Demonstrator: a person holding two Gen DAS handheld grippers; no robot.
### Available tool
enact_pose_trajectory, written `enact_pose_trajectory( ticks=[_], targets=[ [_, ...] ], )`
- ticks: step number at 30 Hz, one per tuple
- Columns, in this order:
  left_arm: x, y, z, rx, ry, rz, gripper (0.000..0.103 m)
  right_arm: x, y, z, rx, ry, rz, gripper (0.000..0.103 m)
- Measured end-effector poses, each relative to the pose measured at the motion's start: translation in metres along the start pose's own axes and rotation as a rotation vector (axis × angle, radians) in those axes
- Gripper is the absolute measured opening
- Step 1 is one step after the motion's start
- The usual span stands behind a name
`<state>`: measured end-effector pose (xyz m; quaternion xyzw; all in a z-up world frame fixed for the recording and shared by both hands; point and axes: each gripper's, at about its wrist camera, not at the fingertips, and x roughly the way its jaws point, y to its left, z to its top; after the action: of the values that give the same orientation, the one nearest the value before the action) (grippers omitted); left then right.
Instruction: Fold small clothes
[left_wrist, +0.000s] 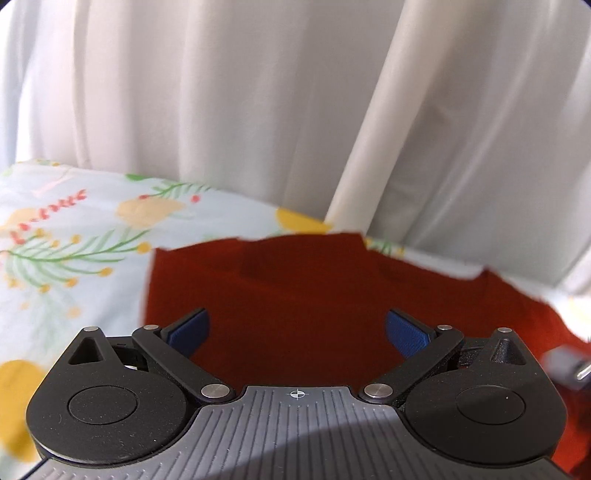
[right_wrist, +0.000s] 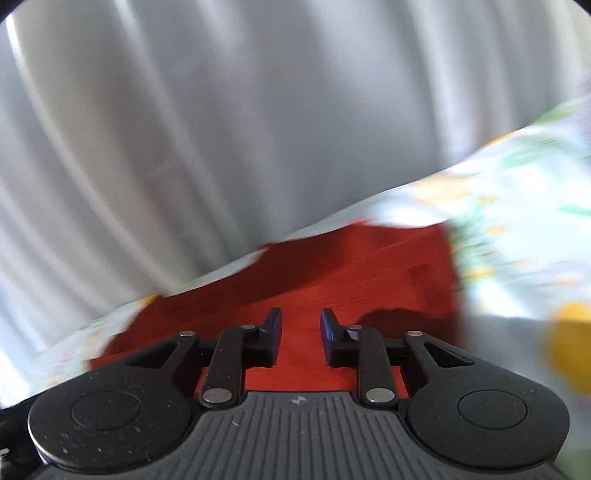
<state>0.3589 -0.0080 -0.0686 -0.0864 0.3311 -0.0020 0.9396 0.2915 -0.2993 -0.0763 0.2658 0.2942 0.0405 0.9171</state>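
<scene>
A small red garment lies flat on a floral sheet. In the left wrist view my left gripper hangs over the garment's near part, its blue pads wide apart and empty. In the right wrist view the same red garment fills the middle, blurred by motion. My right gripper is above it with a narrow gap between its fingers, nothing between them. A grey part of the other gripper shows at the right edge of the left view.
White curtains hang just behind the bed edge, with a pale upright pole among them. The floral sheet spreads to the left in the left view and to the right in the right view.
</scene>
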Motion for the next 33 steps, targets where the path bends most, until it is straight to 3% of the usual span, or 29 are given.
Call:
enact_pose_trajectory(
  ticks=[2,4,5,7,11,13,15,17,18,19,21,24,26,28,31,33],
  targets=[
    [0.016,-0.007,-0.001,0.026,-0.019,0.021,0.103,0.032,0.020,-0.008,-0.046,0.048,0.114,0.023],
    [0.029,-0.010,-0.005,0.103,-0.029,0.085,0.103,0.057,0.030,-0.014,-0.108,0.063,0.131,0.023],
    [0.033,-0.010,-0.008,0.140,-0.036,0.124,0.103,0.066,0.031,-0.016,-0.162,0.056,0.079,0.023],
    [0.033,0.003,-0.007,0.079,-0.032,0.082,0.103,0.065,0.019,-0.016,-0.226,-0.005,0.034,0.018],
    [0.035,0.014,-0.004,0.052,-0.030,0.098,0.103,0.037,-0.036,0.003,-0.170,-0.051,-0.070,0.015],
    [0.037,0.012,-0.004,0.068,-0.024,0.105,0.103,0.024,-0.061,0.013,-0.166,-0.063,-0.136,0.000],
    [0.038,0.012,-0.003,0.071,-0.023,0.111,0.103,0.014,-0.077,0.019,-0.158,-0.060,-0.117,0.000],
    [0.037,0.014,-0.004,0.066,-0.025,0.105,0.103,0.012,-0.070,0.020,-0.228,-0.072,-0.343,0.006],
    [0.035,0.014,-0.005,0.070,-0.024,0.103,0.103,0.010,-0.071,0.020,-0.249,-0.075,-0.388,0.007],
    [0.031,0.014,-0.006,0.083,-0.023,0.103,0.103,0.002,-0.074,0.021,-0.199,-0.067,-0.376,0.008],
    [0.022,0.012,-0.010,0.105,-0.013,0.113,0.103,-0.022,-0.074,0.020,-0.097,-0.082,-0.258,0.012],
    [0.006,0.011,-0.021,0.133,0.008,0.090,0.103,-0.038,-0.058,0.003,-0.180,-0.046,-0.171,0.033],
    [-0.004,0.010,-0.031,0.186,0.000,0.078,0.103,-0.032,-0.051,-0.013,-0.295,0.016,-0.227,0.034],
    [-0.016,0.013,-0.036,0.217,0.016,0.060,0.103,-0.031,-0.045,-0.021,-0.382,0.004,-0.356,0.035],
    [-0.036,0.026,-0.036,0.198,0.090,0.024,0.103,-0.053,-0.049,-0.019,-0.277,-0.002,-0.336,0.035],
    [-0.057,0.034,-0.041,0.200,0.136,0.025,0.102,-0.078,-0.048,-0.026,-0.235,-0.005,-0.262,0.035]
  ],
)
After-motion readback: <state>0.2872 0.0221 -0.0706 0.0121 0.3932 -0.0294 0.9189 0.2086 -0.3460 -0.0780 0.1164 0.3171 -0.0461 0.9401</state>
